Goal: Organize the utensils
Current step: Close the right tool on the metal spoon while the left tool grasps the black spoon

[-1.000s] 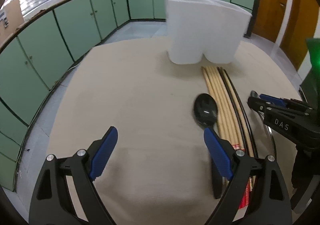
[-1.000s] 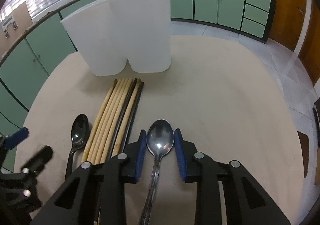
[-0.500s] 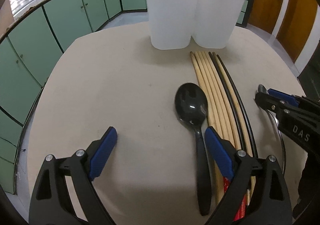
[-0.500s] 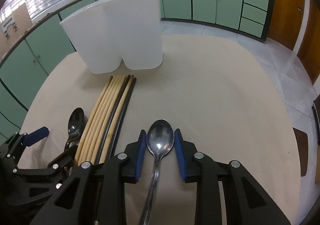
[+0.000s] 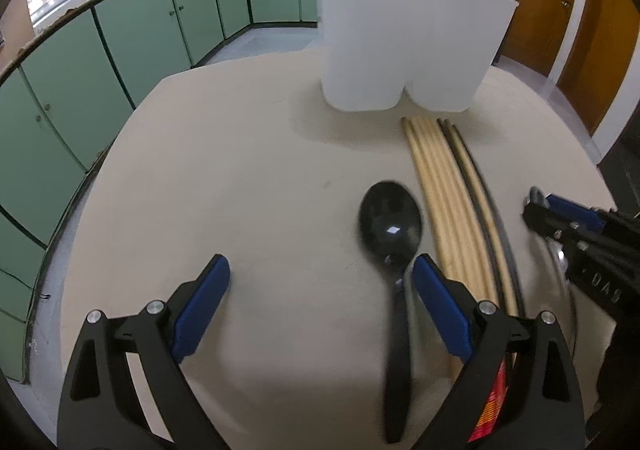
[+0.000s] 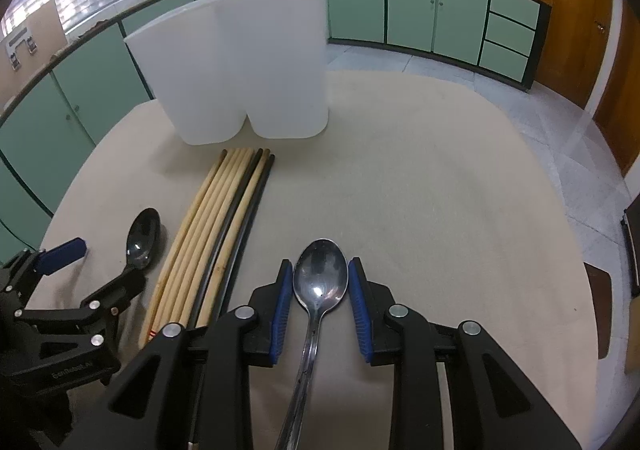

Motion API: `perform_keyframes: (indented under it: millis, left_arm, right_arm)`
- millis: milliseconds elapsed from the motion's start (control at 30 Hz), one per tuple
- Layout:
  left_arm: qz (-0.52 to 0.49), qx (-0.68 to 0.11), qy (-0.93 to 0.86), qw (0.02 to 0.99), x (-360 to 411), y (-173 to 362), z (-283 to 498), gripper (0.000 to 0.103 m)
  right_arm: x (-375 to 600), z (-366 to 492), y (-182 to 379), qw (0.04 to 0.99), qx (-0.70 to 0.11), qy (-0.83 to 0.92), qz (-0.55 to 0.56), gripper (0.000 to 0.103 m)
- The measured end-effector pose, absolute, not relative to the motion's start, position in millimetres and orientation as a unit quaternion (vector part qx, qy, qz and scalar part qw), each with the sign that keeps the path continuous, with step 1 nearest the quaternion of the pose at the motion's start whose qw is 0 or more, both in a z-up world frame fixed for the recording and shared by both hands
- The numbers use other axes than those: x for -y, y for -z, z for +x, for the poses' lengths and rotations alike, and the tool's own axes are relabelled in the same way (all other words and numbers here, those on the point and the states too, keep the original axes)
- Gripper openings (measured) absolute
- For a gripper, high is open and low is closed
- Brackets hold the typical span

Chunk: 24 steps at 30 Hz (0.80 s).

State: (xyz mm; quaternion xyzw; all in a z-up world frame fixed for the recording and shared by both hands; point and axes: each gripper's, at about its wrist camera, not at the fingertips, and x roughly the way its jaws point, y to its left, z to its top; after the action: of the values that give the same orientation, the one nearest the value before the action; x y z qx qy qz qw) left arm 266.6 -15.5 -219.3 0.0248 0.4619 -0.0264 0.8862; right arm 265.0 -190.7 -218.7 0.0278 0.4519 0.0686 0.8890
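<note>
A black spoon point(image 5: 390, 226) lies on the beige table point(image 5: 240, 170), bowl pointing away. My left gripper point(image 5: 320, 264) stands open wide over it; the spoon's handle runs just inside the right finger point(image 5: 440, 310) without touching either pad. A silver spoon point(image 6: 320, 282) sits bowl-forward between the blue pads of my right gripper point(image 6: 320, 290), which is shut on it. Wooden and black chopsticks point(image 6: 216, 226) lie in a bundle between the two spoons. A white two-compartment holder point(image 6: 240, 62) stands upright just beyond their tips. The left gripper point(image 6: 96, 270) shows low at the left in the right wrist view.
The right gripper point(image 5: 552, 222) reaches in from the right edge of the left wrist view, beside the chopsticks point(image 5: 452, 202). The holder point(image 5: 400, 42) stands at the table's far side. Green cabinets ring the room; wooden doors stand at the right.
The left gripper has shifted so the black spoon, earlier beyond its right fingertip, now lies between the fingers. The right gripper keeps its hold on the silver spoon.
</note>
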Motion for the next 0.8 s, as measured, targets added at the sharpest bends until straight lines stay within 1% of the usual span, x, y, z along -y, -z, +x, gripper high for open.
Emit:
perform_keyframes:
  millis: [200, 500, 567, 600, 667, 700, 767, 800]
  left_arm:
    - [0.036, -0.453, 0.027, 0.891, 29, 210, 281, 0.09]
    - [0.027, -0.468, 0.029, 0.883, 30, 218, 298, 0.09]
    - [0.015, -0.472, 0.037, 0.881, 30, 218, 300, 0.075]
    - [0.013, -0.471, 0.037, 0.881, 27, 218, 302, 0.075]
    - [0.006, -0.466, 0.049, 0.884, 29, 216, 301, 0.059]
    - [0.004, -0.464, 0.053, 0.884, 32, 216, 295, 0.055]
    - [-0.004, -0.46, 0.07, 0.885, 33, 214, 293, 0.036]
    - [-0.012, -0.459, 0.08, 0.885, 33, 212, 292, 0.034]
  right_arm:
    - [193, 266, 219, 0.888, -0.453, -0.07, 0.026, 0.029]
    - [195, 269, 219, 0.887, -0.456, -0.075, 0.027, 0.029]
    - [195, 269, 218, 0.886, -0.457, -0.073, 0.023, 0.029]
    - [194, 270, 218, 0.886, -0.457, -0.073, 0.021, 0.028]
    - [194, 270, 217, 0.886, -0.457, -0.072, 0.023, 0.028]
    - [194, 270, 217, 0.887, -0.456, -0.072, 0.025, 0.028]
    - [195, 267, 215, 0.891, -0.447, -0.07, 0.031, 0.028]
    - [195, 264, 213, 0.896, -0.437, -0.068, 0.03, 0.028]
